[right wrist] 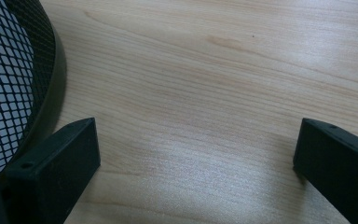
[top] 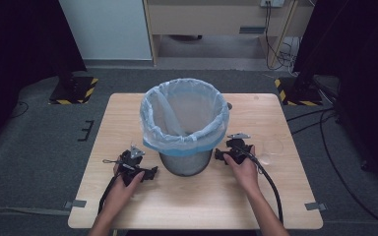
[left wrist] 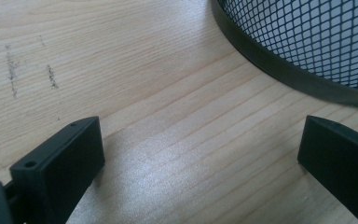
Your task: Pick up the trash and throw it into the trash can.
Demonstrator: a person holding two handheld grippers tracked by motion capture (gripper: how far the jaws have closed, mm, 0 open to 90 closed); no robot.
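A black mesh waste bin point(top: 185, 162) lined with a pale blue plastic bag point(top: 184, 115) stands in the middle of the wooden table point(top: 128, 113). My left gripper point(top: 134, 162) rests low on the table just left of the bin's base, jaws wide apart with bare wood between them point(left wrist: 200, 154). The bin's mesh wall point(left wrist: 307, 32) shows at the upper right of the left gripper view. My right gripper point(top: 234, 150) sits just right of the bin, also open over bare wood point(right wrist: 196, 154), with the bin's wall point(right wrist: 9, 70) at its left.
A clear plastic cup or wrapper point(top: 271, 147) lies on the table right of my right gripper. Dark stands with striped bases point(top: 74, 91) flank the table's far corners. Cables point(top: 325, 123) run across the floor at the right.
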